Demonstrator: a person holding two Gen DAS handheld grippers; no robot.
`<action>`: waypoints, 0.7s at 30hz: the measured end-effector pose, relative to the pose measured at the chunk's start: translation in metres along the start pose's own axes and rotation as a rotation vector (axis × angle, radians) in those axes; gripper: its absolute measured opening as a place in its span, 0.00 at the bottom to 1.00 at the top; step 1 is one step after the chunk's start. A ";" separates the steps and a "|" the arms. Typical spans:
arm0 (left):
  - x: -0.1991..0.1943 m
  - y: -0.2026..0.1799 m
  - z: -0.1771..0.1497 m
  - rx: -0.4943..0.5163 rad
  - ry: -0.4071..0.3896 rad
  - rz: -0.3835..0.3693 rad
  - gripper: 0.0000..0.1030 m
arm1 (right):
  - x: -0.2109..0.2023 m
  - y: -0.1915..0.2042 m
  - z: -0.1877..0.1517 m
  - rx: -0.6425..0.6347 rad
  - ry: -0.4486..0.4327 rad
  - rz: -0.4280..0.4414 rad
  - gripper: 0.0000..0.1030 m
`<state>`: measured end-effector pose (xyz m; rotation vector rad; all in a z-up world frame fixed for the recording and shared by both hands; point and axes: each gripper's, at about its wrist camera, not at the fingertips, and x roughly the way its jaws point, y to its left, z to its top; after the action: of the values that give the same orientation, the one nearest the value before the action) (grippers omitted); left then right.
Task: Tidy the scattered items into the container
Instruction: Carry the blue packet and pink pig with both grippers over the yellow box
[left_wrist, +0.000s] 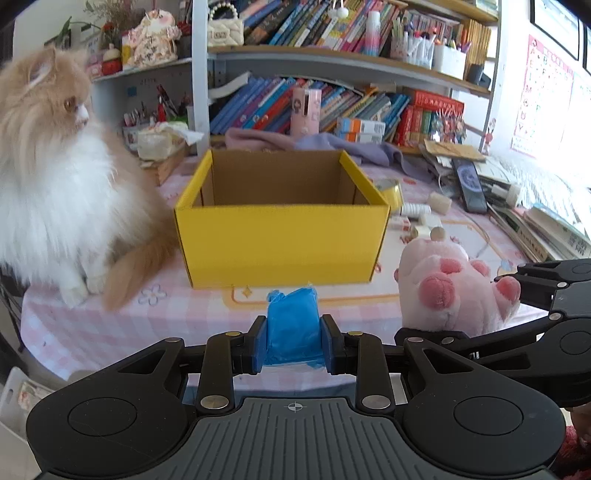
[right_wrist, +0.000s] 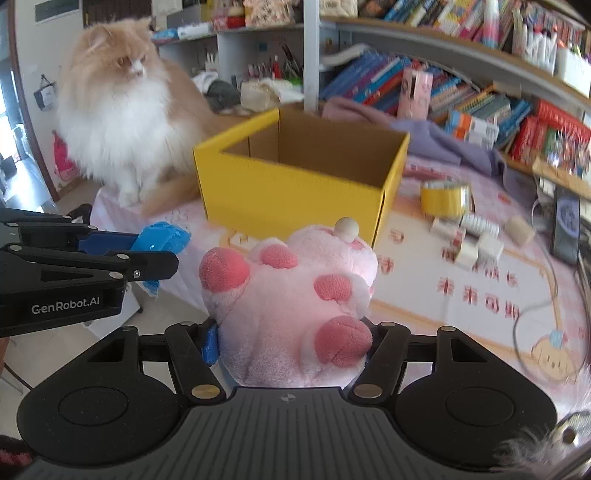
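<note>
An open yellow cardboard box stands on the pink checked tablecloth, and no item shows inside it from here. My left gripper is shut on a crumpled blue packet, held in front of the box's near wall. My right gripper is shut on a pink plush paw with darker pink pads, just right of the left gripper. The paw hides the right gripper's fingertips.
A fluffy cream and white cat sits on the table left of the box. A yellow tape roll, small white blocks and a phone lie to the right. Bookshelves and purple cloth stand behind.
</note>
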<state>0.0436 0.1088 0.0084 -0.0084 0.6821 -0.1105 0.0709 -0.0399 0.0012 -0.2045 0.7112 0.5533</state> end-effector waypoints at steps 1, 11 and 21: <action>-0.001 0.001 0.003 0.003 -0.009 0.001 0.27 | 0.000 0.000 0.004 -0.008 -0.010 0.000 0.61; -0.001 0.007 0.052 0.053 -0.139 0.014 0.27 | -0.006 -0.006 0.055 -0.100 -0.160 -0.021 0.61; 0.024 0.013 0.093 0.095 -0.187 0.023 0.27 | 0.020 -0.027 0.106 -0.130 -0.216 -0.022 0.61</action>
<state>0.1221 0.1161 0.0652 0.0792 0.4898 -0.1180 0.1570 -0.0160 0.0668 -0.2691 0.4633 0.5911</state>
